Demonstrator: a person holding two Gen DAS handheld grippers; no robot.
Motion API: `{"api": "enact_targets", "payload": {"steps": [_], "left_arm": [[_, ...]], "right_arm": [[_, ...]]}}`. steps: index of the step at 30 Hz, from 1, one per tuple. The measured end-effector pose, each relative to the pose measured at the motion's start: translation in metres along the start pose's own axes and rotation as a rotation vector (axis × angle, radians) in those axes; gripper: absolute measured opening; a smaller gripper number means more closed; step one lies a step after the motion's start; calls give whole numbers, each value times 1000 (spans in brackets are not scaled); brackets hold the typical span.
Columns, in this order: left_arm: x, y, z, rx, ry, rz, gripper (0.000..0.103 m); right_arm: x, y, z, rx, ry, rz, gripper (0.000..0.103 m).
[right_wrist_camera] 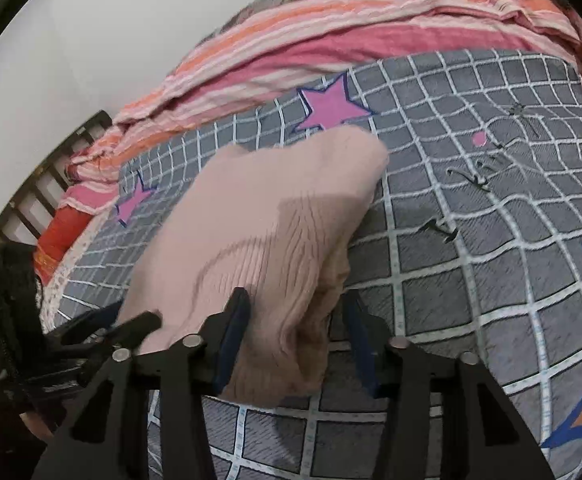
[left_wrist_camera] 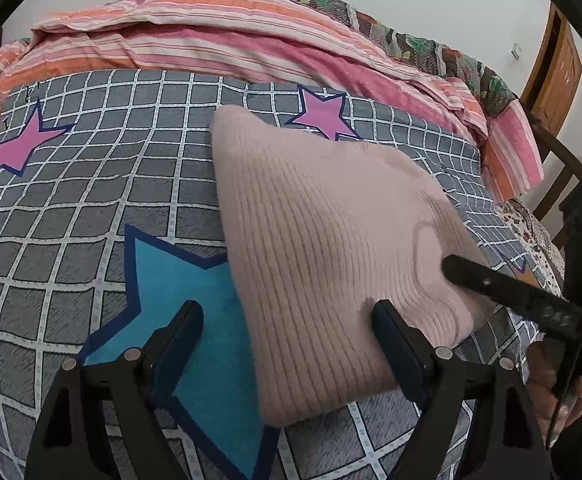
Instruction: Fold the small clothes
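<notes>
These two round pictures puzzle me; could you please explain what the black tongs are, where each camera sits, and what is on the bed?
A person holds one pair of black two-finger tongs in each hand, each with a wide-angle camera looking along its fingers. The left tongs stand open, astride the near left edge of a folded pink ribbed knitted garment. The right tongs have a bunched corner of that garment between their fingers; whether they pinch it is unclear. It lies on a grey checked bedsheet with stars, before a pink and orange striped quilt.

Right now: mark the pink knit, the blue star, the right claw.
pink knit (left_wrist_camera: 331, 248), left wrist view, middle of ribbed top.
blue star (left_wrist_camera: 179, 280), left wrist view, star's centre.
right claw (right_wrist_camera: 295, 332), right wrist view, between fingertips.
</notes>
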State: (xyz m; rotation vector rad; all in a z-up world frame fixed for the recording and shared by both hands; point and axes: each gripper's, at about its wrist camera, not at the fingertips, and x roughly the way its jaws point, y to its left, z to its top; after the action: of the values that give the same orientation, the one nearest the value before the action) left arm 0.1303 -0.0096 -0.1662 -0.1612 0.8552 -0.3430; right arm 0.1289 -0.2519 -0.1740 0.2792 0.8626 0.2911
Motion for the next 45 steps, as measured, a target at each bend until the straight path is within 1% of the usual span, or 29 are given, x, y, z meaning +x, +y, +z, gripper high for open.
{"api": "enact_targets", "payload": {"steps": [1,3,5,7,9,10,11,13,14,15,16,17,18,20,24,26,30,31,33,35,37,39,42,43,45], "left_arm": [[0,1,0,-2,-1,0,86],[-2,3,-1,-8,-2,-2,86],[-5,4,0,-17,-10,-4,86],[-8,6,2,-23,-21,-4,86],[-8,6,4,-19,-24,4,86],[-8,6,5,-17,-25,10,86],[-8,7,6,-16,-25,19,86],[-9,10,9,-23,-32,22,86],[-10,11,11,-29,-40,25,86],[-10,12,15,-32,-47,29,86],[-8,13,20,-35,-51,39,86],[-4,13,28,-29,-48,68,86],[-1,12,32,-24,-41,78,87],[4,12,35,-3,-33,69,88],[11,11,22,36,-21,79,88],[13,14,15,17,-21,62,89],[11,18,15,-20,-1,50,89],[10,17,15,-20,3,52,89],[5,15,13,-10,13,56,89],[-1,13,12,0,18,63,88],[-7,12,11,3,20,76,88],[-14,10,11,-2,20,90,86],[-27,4,9,1,16,105,86],[-31,2,8,6,17,102,86],[-42,-5,7,14,12,105,86]], "right_arm": [[3,2,-1,-3,-5,-1,35],[5,5,-1,-14,-9,11,15],[-3,8,1,-42,-45,19,10],[-13,5,2,-39,-92,38,8],[-10,-1,2,-8,-78,35,8],[-1,-2,1,-2,-41,16,8],[4,-1,0,-6,-26,1,9],[2,5,3,-16,-33,-14,11],[-1,7,5,-16,-43,-16,14],[-3,8,8,-11,-56,-16,20],[-5,8,12,-1,-73,-25,21],[-4,8,16,8,-81,-35,23],[0,6,21,21,-76,-35,24],[7,1,26,36,-66,-42,24],[19,-1,22,22,-41,-54,23],[21,3,19,-7,-48,-77,23],[19,10,18,-46,-41,-123,24],[18,10,17,-48,-41,-129,26],[13,9,15,-40,-43,-139,33],[5,7,10,-23,-44,-140,35],[-2,8,4,-32,-38,-149,38],[-8,11,0,-48,-36,-175,45],[-21,13,-5,-56,-35,-206,46],[-28,14,-6,-55,-35,-229,46],[-39,18,-8,-58,-45,-258,49]]}}
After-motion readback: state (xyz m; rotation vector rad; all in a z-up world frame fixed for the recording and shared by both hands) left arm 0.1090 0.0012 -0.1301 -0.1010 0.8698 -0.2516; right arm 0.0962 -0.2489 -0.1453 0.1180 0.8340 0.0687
